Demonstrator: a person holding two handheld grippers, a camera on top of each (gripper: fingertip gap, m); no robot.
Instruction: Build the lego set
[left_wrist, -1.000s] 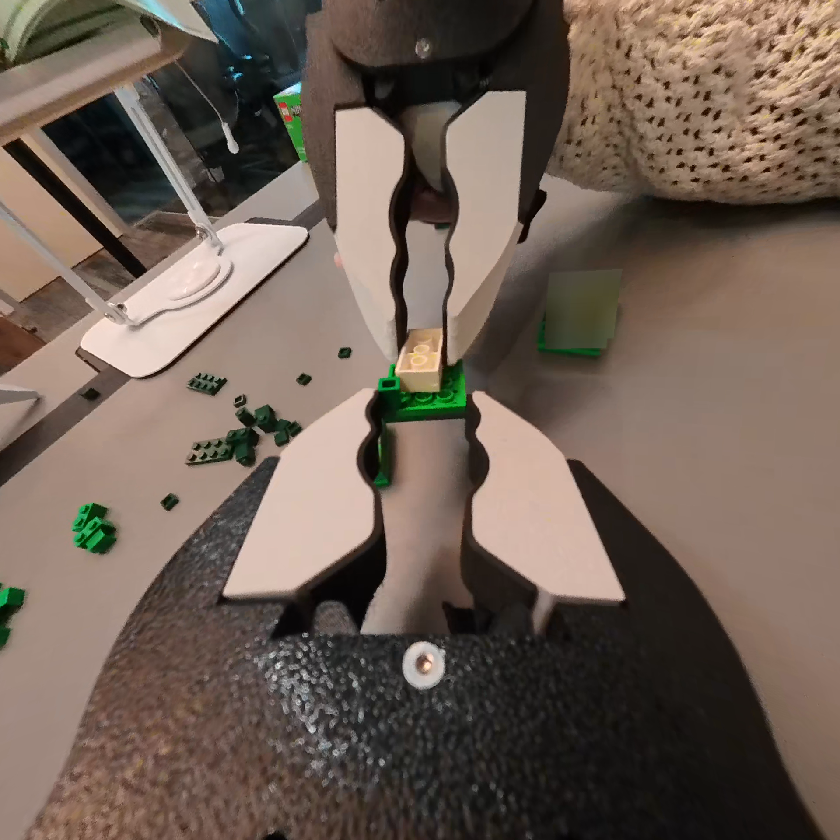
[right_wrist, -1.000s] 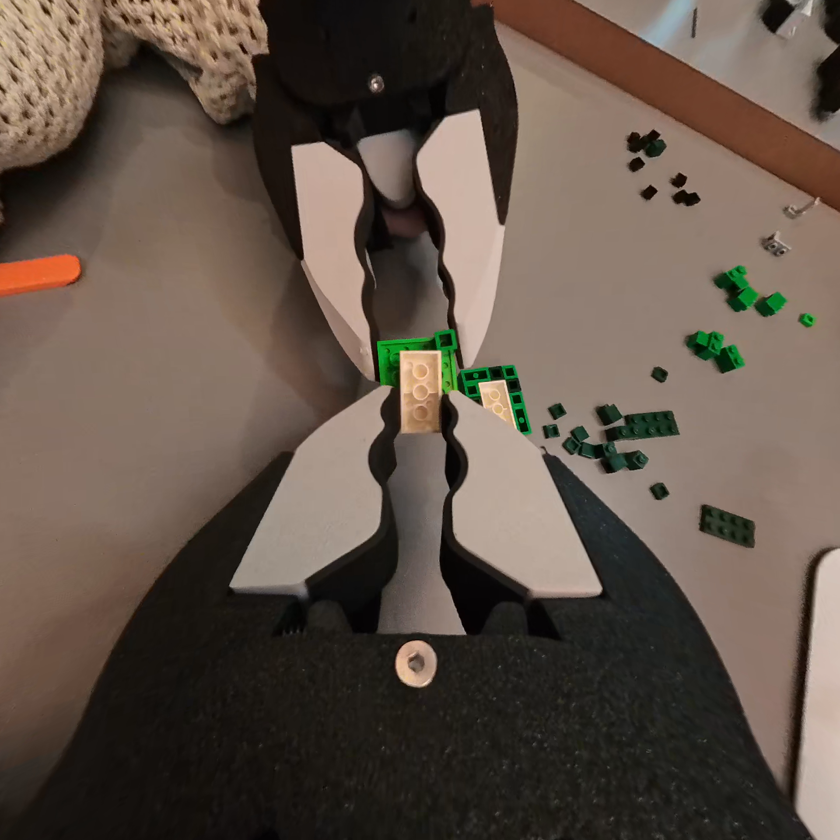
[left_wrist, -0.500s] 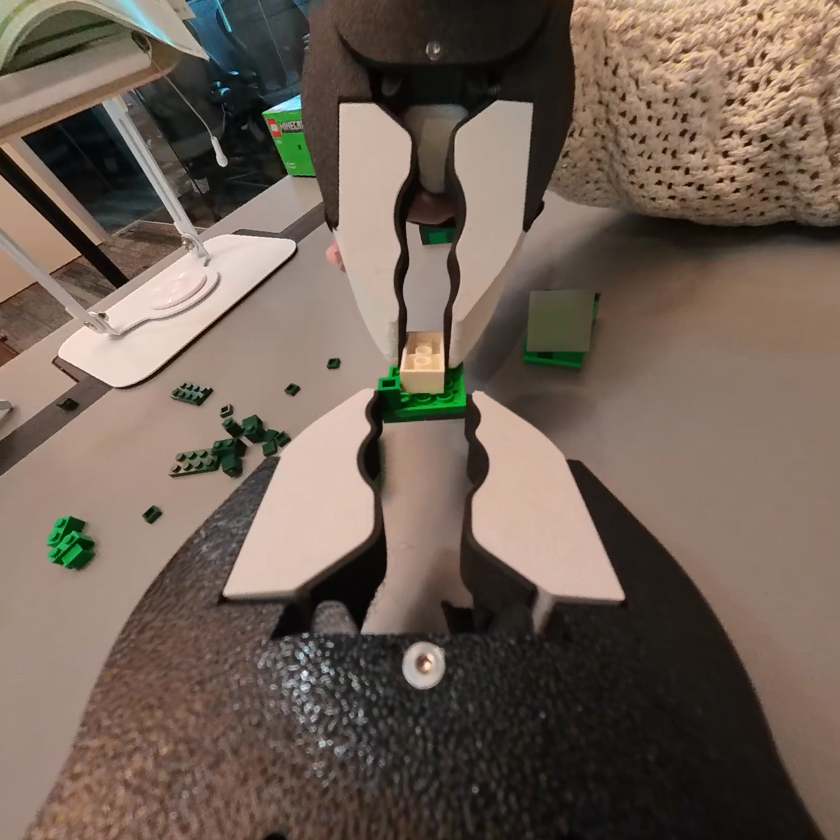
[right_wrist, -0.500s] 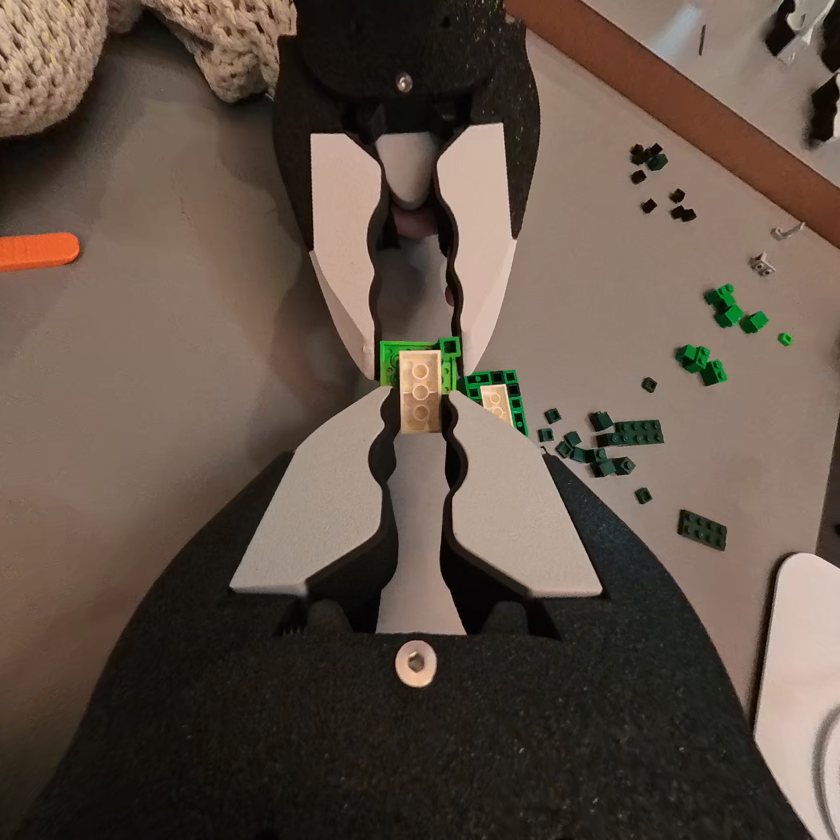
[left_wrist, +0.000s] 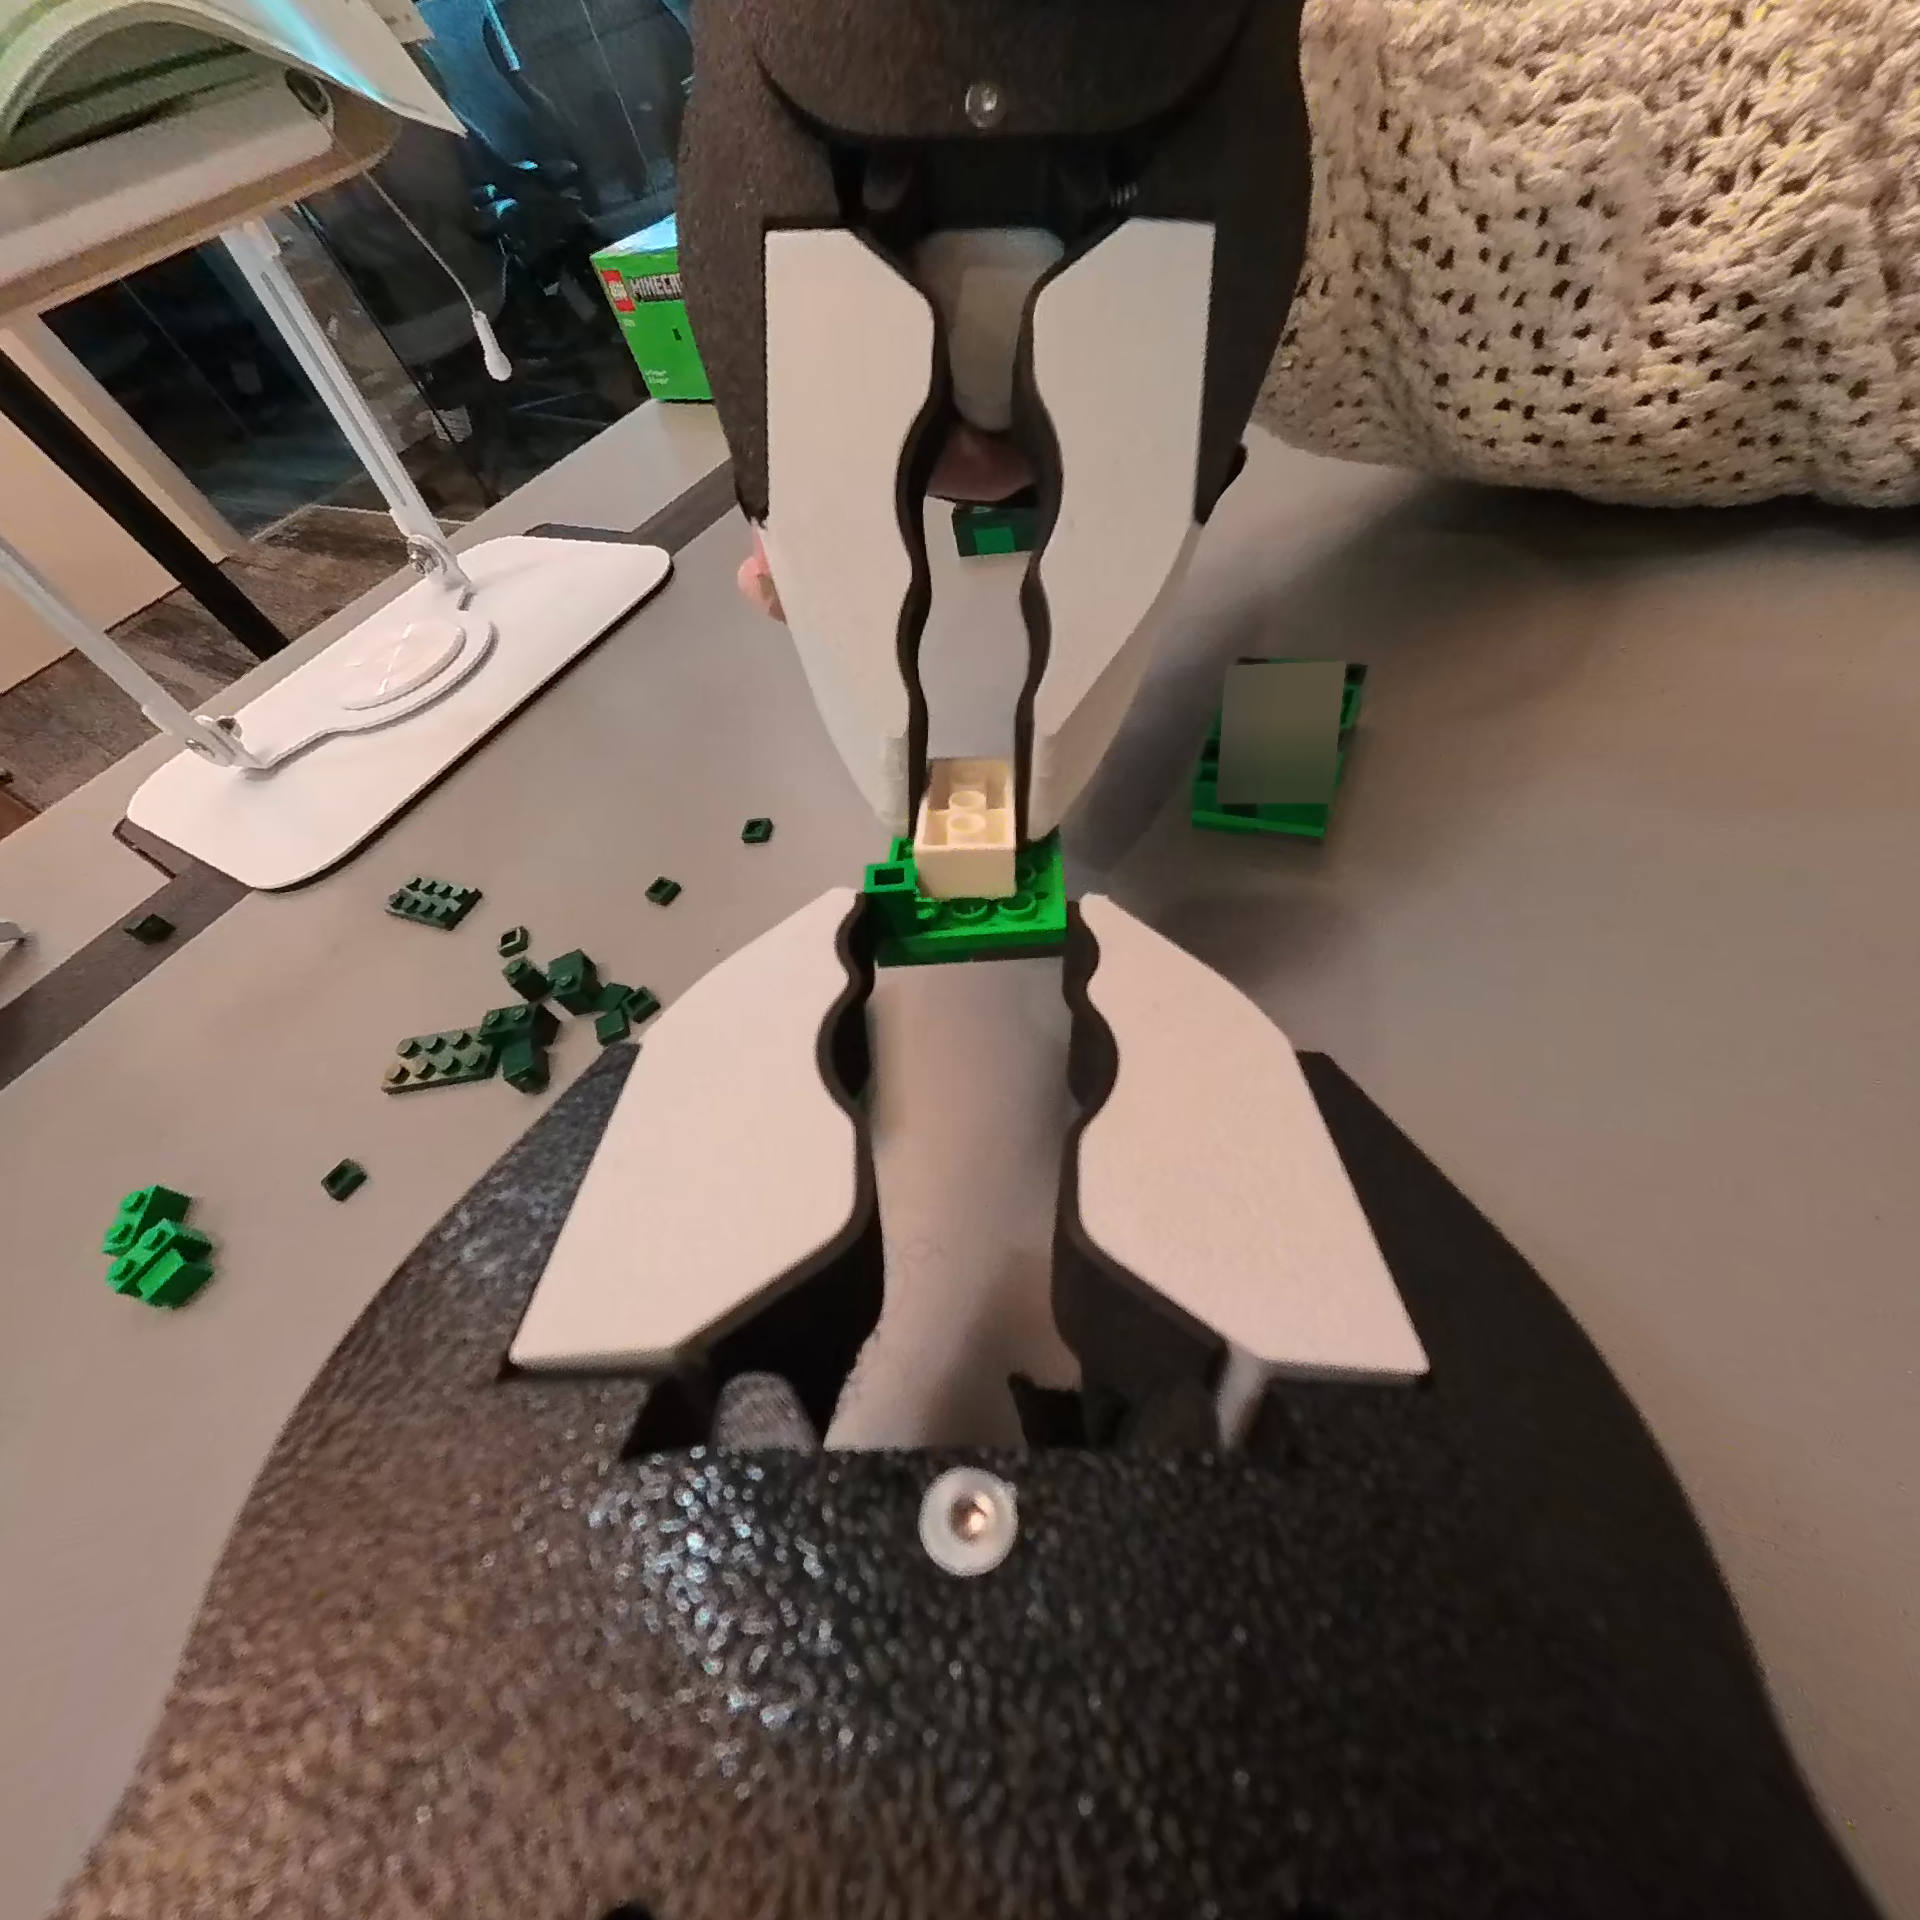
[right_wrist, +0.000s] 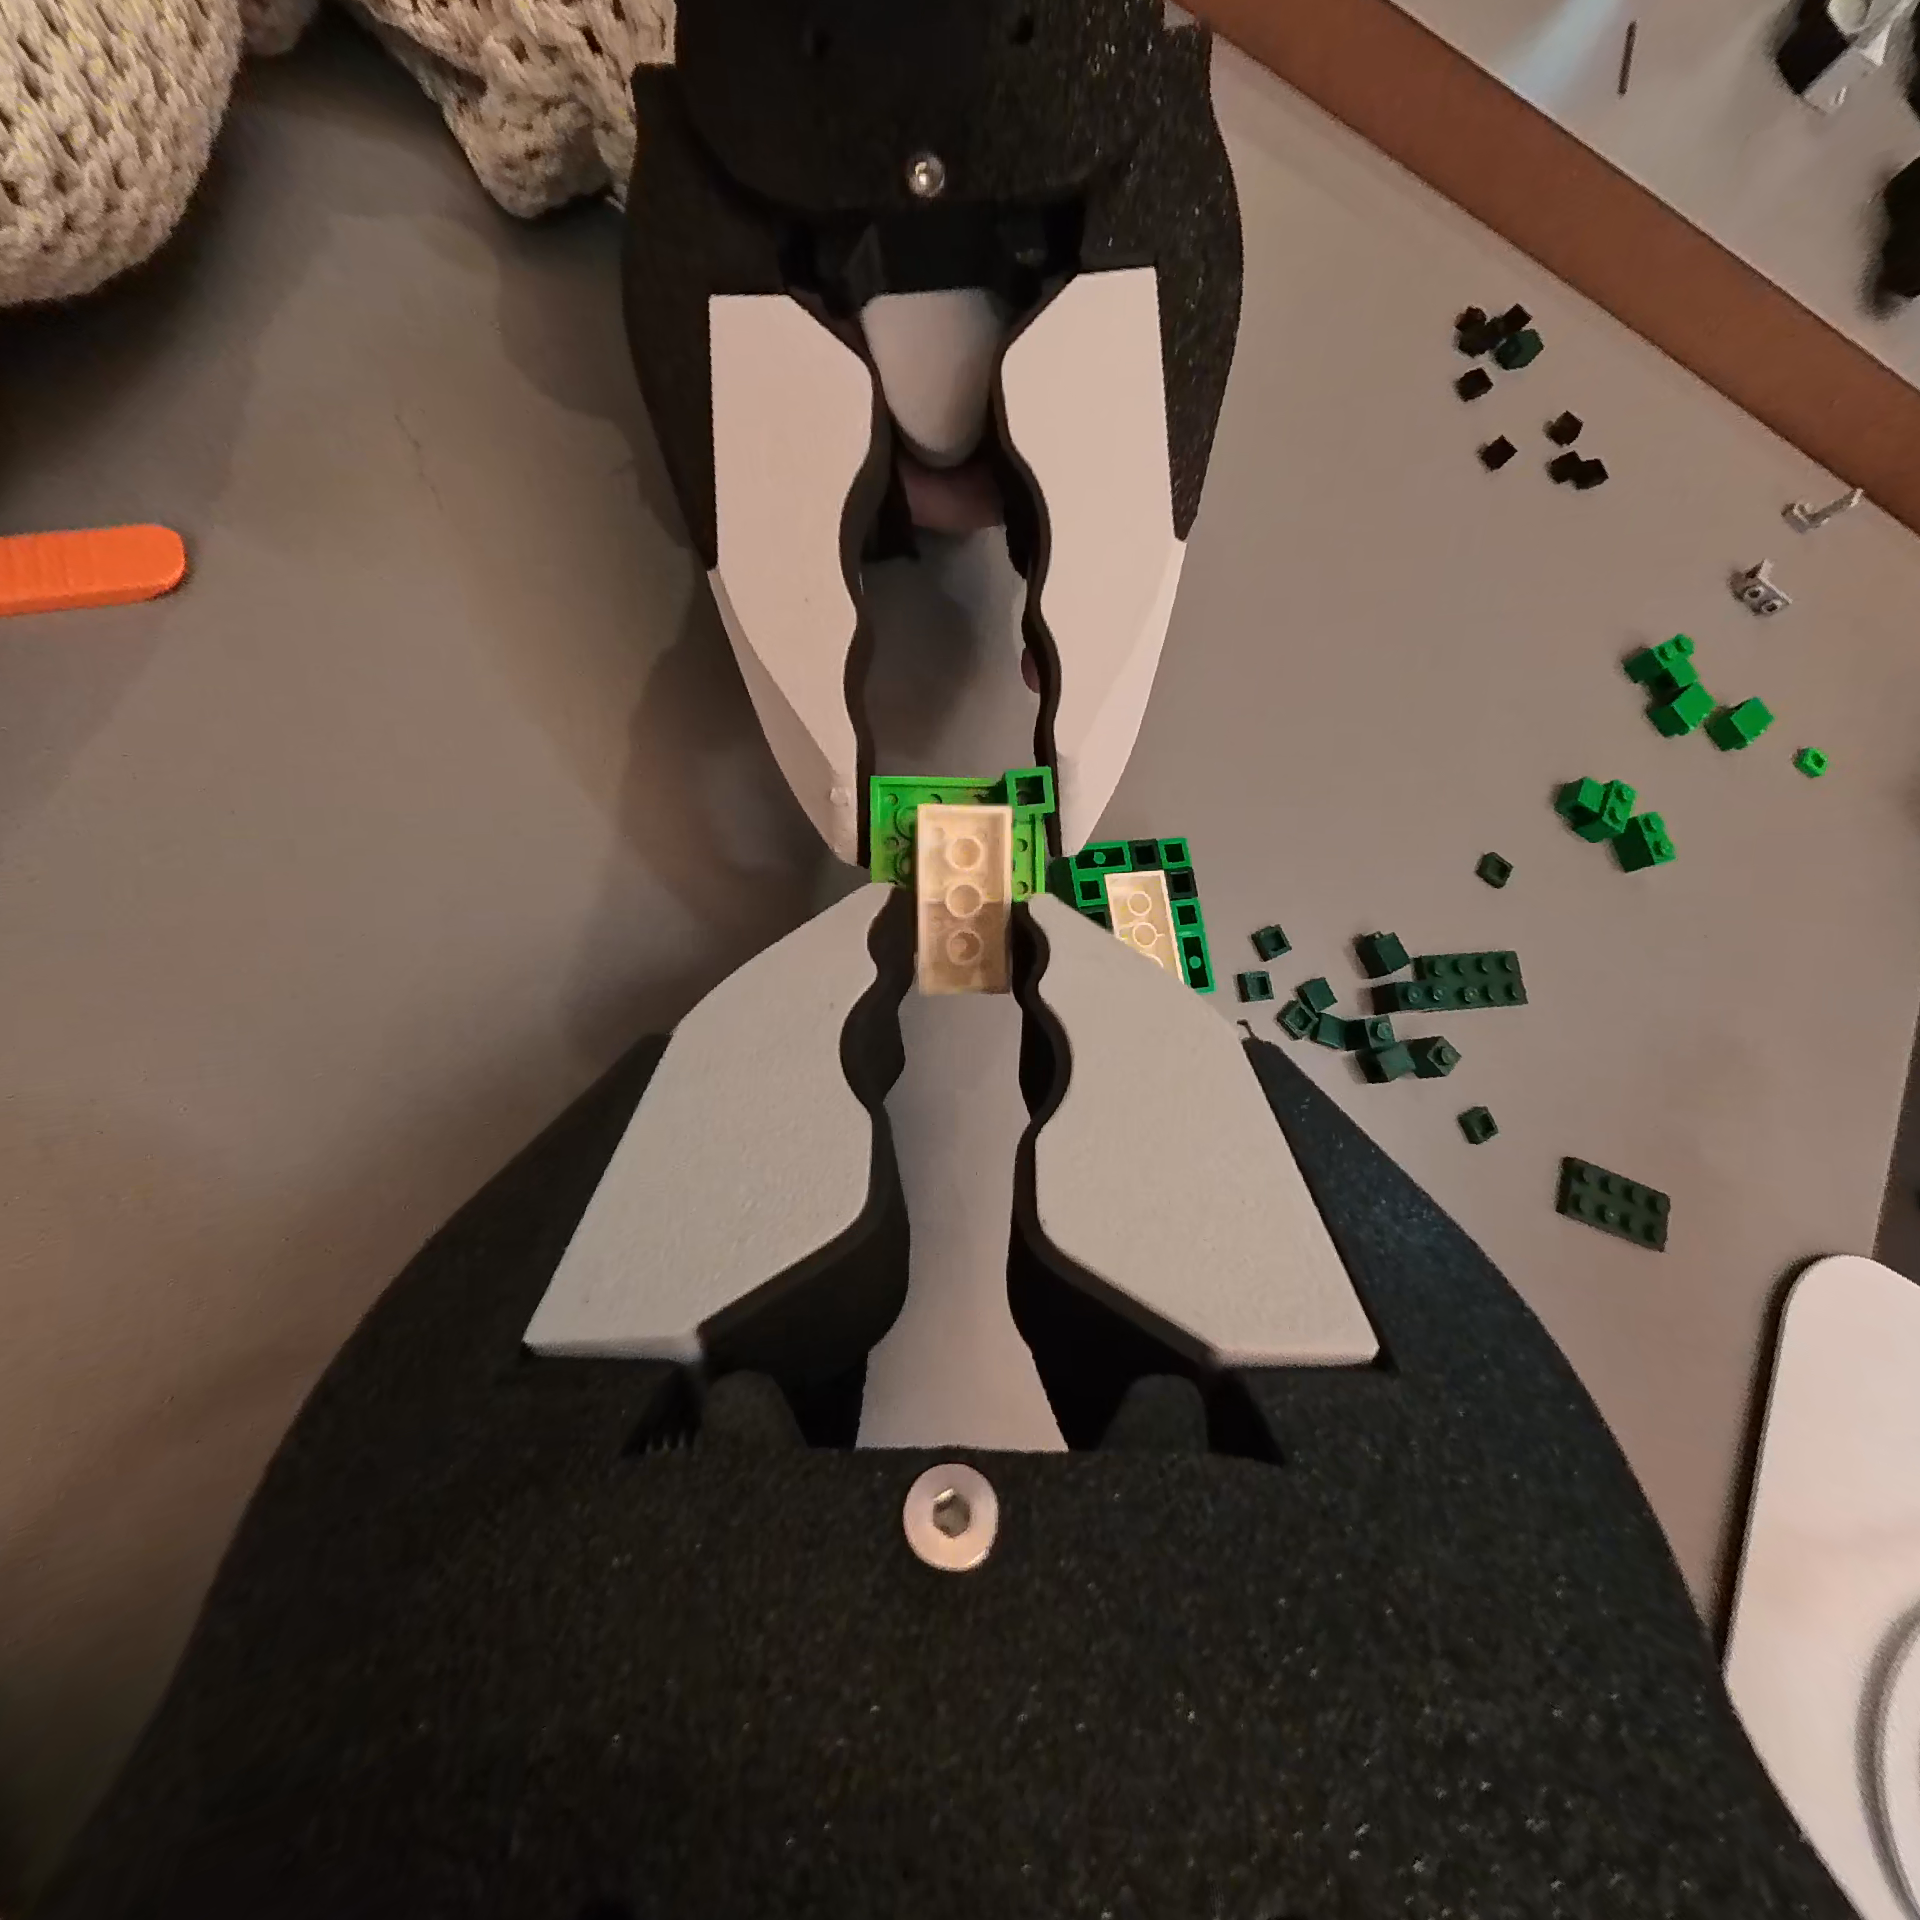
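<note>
You had the left gripper (left_wrist: 966, 914) pinching the bright green plate (left_wrist: 977, 920) by its side edges, and the right gripper (right_wrist: 961, 940), facing it tip to tip, pinching the cream brick (right_wrist: 964, 899) by its long sides. The brick sat on the plate's studs, both held just above the desk (left_wrist: 1558, 1039), well in from its edges. These pieces looked light, rigid and smooth-sided, so I judged them easy to hold but apt to slip or twist if you squeezed off-centre; gripping flat faces low and square, as you did, seemed the sound choice, and seating the brick would want a firm straight press. Your two grippers met nose to nose and nearly level, each slightly tilted down toward the desk. Just beside the plate, on the desk, lay a dark green frame (right_wrist: 1143, 904) with a second cream brick inside. Farther off, loose dark green pieces (right_wrist: 1434, 997) and bright green ones (right_wrist: 1610, 821) were scattered toward the desk's edge, near a white lamp base (left_wrist: 395, 717). An orange bar (right_wrist: 83, 566) lay well apart, and a knitted sleeve (left_wrist: 1610, 260) rested at the far side.
</note>
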